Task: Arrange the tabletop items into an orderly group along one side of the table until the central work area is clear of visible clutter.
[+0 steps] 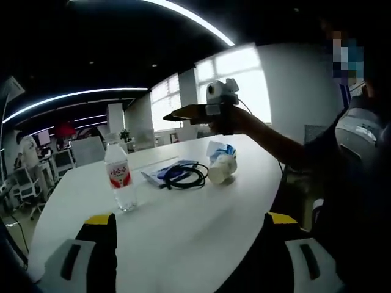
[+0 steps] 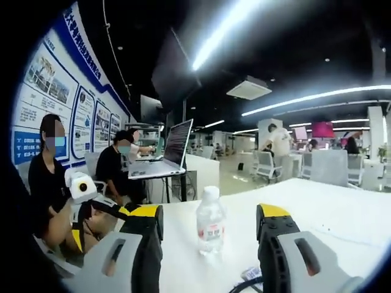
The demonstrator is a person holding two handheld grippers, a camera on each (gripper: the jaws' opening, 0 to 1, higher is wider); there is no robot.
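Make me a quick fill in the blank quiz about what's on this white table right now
1. The water bottle stands ____ on the white table.
2. The black cable is ____ into loops beside the blue-and-white packet.
3. The left gripper has its jaws ____, with nothing between them.

Missing words: upright; coiled; open

Open-plan office: desks, office chairs [image 2: 266, 165], laptop [image 2: 166, 152], wall posters [image 2: 55, 104].

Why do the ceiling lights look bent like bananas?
The fisheye lenses curve straight lines: in the left gripper view the ceiling light strips arc and the window glares white; in the right gripper view the strip light smears into a bright blur.
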